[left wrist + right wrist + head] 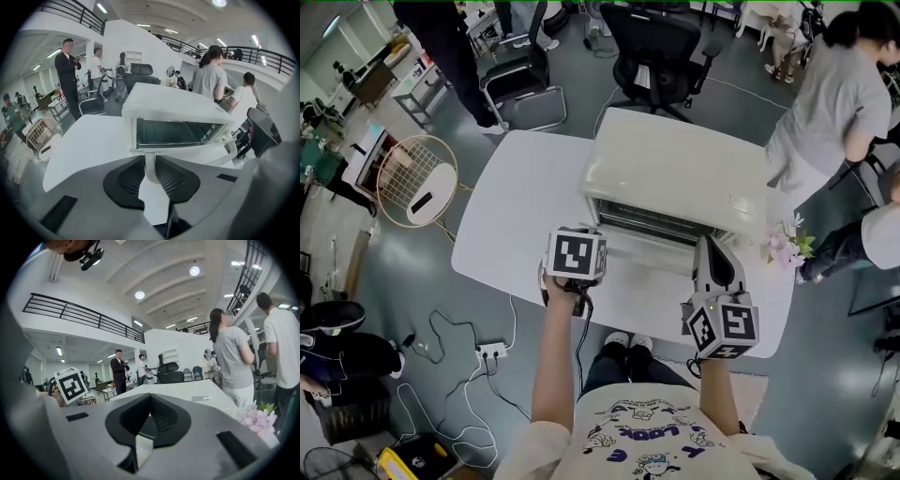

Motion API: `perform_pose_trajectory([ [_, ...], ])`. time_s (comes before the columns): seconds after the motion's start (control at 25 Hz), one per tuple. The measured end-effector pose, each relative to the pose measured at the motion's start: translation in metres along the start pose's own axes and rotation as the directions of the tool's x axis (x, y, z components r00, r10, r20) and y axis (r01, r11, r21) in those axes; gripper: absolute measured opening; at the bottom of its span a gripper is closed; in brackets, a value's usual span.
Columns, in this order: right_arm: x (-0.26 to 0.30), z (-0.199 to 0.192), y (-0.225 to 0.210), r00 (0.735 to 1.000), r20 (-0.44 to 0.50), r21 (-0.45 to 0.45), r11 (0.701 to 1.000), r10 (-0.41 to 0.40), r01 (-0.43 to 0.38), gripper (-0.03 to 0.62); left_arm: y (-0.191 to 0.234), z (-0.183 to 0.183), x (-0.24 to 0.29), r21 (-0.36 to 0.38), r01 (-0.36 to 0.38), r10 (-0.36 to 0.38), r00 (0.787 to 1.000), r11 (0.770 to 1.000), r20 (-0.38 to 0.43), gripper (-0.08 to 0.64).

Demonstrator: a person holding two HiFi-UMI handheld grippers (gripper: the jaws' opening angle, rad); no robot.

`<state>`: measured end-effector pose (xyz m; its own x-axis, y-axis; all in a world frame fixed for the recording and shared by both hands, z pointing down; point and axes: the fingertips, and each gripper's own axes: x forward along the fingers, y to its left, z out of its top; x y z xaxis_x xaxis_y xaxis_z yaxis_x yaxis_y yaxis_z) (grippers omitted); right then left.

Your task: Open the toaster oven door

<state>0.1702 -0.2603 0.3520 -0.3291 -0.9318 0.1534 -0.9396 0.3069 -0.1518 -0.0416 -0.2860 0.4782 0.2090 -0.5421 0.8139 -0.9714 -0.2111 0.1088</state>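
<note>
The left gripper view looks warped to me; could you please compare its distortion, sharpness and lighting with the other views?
Left gripper view: strong fisheye warp inside a black rim; the toaster oven is sharp, the near fingers on its handle slightly softer. Right gripper view: same warp, ceiling lamps glare. Head view: even light, faint shadows, little blur.

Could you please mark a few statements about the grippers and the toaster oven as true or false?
1. The fingers of the left gripper grip the door handle of the toaster oven. True.
2. The right gripper holds the pink flowers. False: its fingers are together on nothing, and the flowers lie apart from it.
3. The toaster oven stands on a white table. True.
4. The oven door is fully shut. False: it is partly open.
</note>
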Motion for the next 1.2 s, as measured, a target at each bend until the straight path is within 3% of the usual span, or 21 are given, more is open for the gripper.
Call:
perform_pose_trajectory([
  [0.64,-0.017,-0.021,0.024,0.997,-0.028,-0.006,0.997,0.077,-0.077,-0.002,0.001,-0.054,-0.006,-0.045,0.007,0.000,0.989,0.999,0.150,0.072],
  [1.2,-0.033,-0.044,0.063,0.999,-0.044,0.008,1.000,-0.018,0.019,-0.002,0.006,-0.083,-0.004,-0.010,0.054,-0.050,0.973,0.998,0.227,0.072],
])
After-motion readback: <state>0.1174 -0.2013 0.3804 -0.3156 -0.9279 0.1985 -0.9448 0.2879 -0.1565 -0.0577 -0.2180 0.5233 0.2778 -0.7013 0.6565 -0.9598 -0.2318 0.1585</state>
